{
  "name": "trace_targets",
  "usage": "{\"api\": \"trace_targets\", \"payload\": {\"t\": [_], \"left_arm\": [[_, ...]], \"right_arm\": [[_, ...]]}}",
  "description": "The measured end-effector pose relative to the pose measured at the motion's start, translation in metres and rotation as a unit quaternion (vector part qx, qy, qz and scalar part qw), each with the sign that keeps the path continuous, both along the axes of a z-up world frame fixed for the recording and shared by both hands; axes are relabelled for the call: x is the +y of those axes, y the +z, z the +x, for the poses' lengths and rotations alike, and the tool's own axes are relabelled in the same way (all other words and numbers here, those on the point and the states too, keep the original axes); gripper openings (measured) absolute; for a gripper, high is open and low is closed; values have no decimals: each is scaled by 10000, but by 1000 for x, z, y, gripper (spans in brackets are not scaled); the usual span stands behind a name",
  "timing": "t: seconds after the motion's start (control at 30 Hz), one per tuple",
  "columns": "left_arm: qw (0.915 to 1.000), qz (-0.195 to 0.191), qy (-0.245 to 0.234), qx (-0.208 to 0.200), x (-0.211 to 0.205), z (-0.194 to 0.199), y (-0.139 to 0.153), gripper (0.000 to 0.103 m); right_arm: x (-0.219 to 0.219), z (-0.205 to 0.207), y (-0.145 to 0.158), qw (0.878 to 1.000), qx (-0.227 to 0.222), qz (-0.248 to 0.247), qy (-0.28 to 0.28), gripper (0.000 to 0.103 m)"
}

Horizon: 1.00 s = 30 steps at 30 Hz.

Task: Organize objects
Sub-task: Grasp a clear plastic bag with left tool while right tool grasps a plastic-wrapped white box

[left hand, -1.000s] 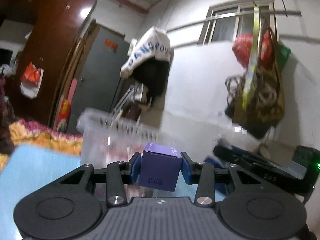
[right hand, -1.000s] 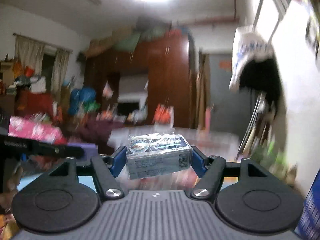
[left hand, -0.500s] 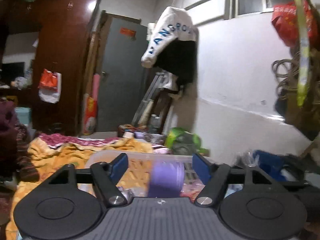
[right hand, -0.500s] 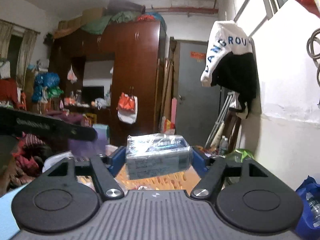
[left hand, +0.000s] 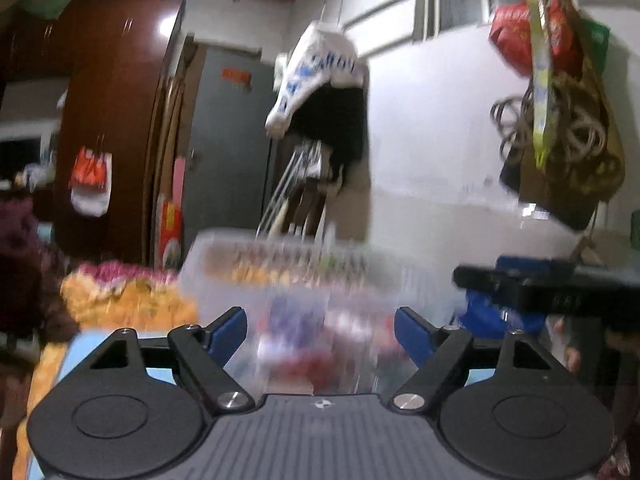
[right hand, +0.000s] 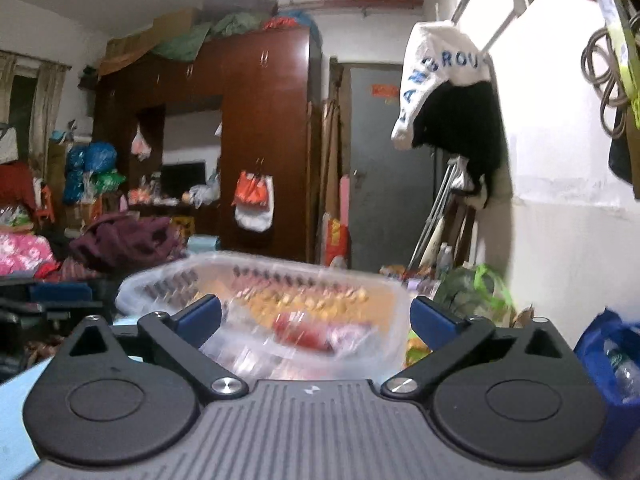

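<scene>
Big dark red-brown wooden wardrobe [right hand: 248, 140] at the back, white-and-black jacket with blue lettering [right hand: 448, 92] hanging on the white wall; in front of both cameras sits a clear slotted plastic storage bin [right hand: 280, 276], blurred, with red and purple packaged items inside that can't be made out. Left gripper [left hand: 320, 330] spread wide, nothing between its blue pads, bin just ahead. Right gripper [right hand: 316, 316] likewise wide apart and empty-handed, bin right beyond its fingertips.
</scene>
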<state>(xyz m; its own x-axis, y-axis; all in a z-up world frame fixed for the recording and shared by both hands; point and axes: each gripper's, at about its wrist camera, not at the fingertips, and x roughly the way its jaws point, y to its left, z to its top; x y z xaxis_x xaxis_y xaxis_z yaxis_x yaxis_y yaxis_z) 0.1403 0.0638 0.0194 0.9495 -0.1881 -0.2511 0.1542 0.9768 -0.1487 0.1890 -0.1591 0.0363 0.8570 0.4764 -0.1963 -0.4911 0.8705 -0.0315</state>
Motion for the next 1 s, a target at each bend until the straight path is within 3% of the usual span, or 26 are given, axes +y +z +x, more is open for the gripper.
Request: {"api": "trace_targets", "payload": {"t": [0.13,0.23,0.4,0.43,0.47,0.5,0.57,0.7,0.8,0.87,0.9,0.93,1.0], "left_arm": [[9969,311,-2,718,4,6,-26,84],[9915,489,-38,1209,2,23,-40,84],[9867,481,-104,1551,-2,46,-59,83],[9856,493,-138,1613,-3,49,-62,76],[9841,521,-164,1689,-7,49,-65,49],[9815,606,-194,1807,-9,51,-68,46],[9820,786,-132,1710,-10,45,-69,46],[9874,550,86,1485,10,25,-66,46],[9872,413,124,1537,22,22,-70,46],[9875,296,106,1545,26,19,-72,46],[9882,266,100,1503,27,17,-71,46],[9888,279,105,1459,28,15,-71,46],[9901,248,68,1380,28,13,-70,46]], "right_arm": [[6,-12,-26,9986,393,1,-343,103],[12,-1,-46,9943,1046,-198,56,103],[15,14,-65,9904,1363,-147,155,102],[17,15,-67,9899,1397,-110,212,102],[20,16,-68,9897,1400,-133,255,102],[25,15,-71,9897,1389,-196,292,99],[34,8,-79,9889,1416,-266,355,96],[47,10,-84,9841,1655,-198,619,89],[60,11,-85,9827,1677,-256,742,86],[69,11,-85,9835,1614,-370,734,79],[73,11,-85,9837,1586,-446,718,67],[74,10,-86,9835,1581,-510,717,47],[73,3,-85,9837,1525,-491,812,40]]}}
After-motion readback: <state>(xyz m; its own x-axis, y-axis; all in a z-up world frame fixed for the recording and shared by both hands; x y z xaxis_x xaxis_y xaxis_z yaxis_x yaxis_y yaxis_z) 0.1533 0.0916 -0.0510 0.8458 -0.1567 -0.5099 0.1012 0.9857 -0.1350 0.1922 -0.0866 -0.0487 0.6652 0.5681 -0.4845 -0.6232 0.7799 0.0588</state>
